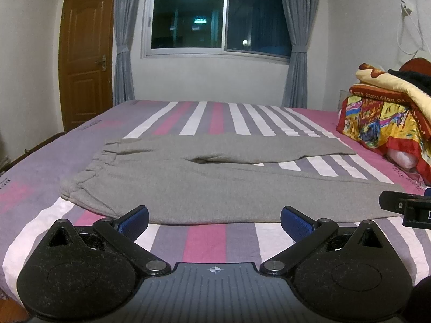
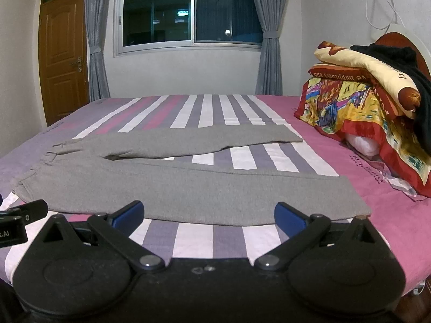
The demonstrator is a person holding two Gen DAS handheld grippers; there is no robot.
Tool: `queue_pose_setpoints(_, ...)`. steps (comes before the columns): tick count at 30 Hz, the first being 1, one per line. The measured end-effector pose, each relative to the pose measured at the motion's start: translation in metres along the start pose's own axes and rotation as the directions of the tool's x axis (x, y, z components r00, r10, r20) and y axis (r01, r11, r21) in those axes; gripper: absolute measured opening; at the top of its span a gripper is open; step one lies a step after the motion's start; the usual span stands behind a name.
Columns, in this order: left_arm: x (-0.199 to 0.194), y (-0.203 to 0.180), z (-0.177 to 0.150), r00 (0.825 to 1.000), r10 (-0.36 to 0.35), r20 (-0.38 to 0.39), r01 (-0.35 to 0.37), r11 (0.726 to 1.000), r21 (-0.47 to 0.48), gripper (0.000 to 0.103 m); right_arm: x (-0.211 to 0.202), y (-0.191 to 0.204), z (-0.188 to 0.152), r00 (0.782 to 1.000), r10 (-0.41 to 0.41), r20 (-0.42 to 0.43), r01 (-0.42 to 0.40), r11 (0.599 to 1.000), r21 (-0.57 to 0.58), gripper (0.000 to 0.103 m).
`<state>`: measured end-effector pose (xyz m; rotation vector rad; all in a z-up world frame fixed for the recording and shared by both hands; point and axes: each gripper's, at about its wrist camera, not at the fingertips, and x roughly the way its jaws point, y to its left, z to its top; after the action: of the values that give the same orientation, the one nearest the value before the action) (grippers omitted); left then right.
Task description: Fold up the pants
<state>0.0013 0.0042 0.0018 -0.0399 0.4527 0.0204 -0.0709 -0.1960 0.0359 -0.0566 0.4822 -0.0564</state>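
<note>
Both hand-held grippers, left (image 1: 214, 222) and right (image 2: 208, 215), gape wide and empty just short of the grey pants (image 1: 204, 185). Pants lie flat on the bed (image 1: 207, 242), long axis crosswise, waistband nearer the left one.

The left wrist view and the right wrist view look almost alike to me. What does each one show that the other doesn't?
Only the left wrist view shows the left gripper, open.

Only the right wrist view shows the right gripper, open, and the near leg's cuff.

Both show grey pants spread flat on the striped bed, legs apart, untouched.
</note>
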Motion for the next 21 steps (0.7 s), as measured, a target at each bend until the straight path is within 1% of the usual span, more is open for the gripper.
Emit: queue_pose_setpoints(21,-0.0007,0.0011,0.0021,1.000,-0.001,0.001,0.001,1.000,0.003,0.103,0.0012,-0.0001,0.0000,1.000,0.002,-0.003,-0.002,1.000,0.001,0.103)
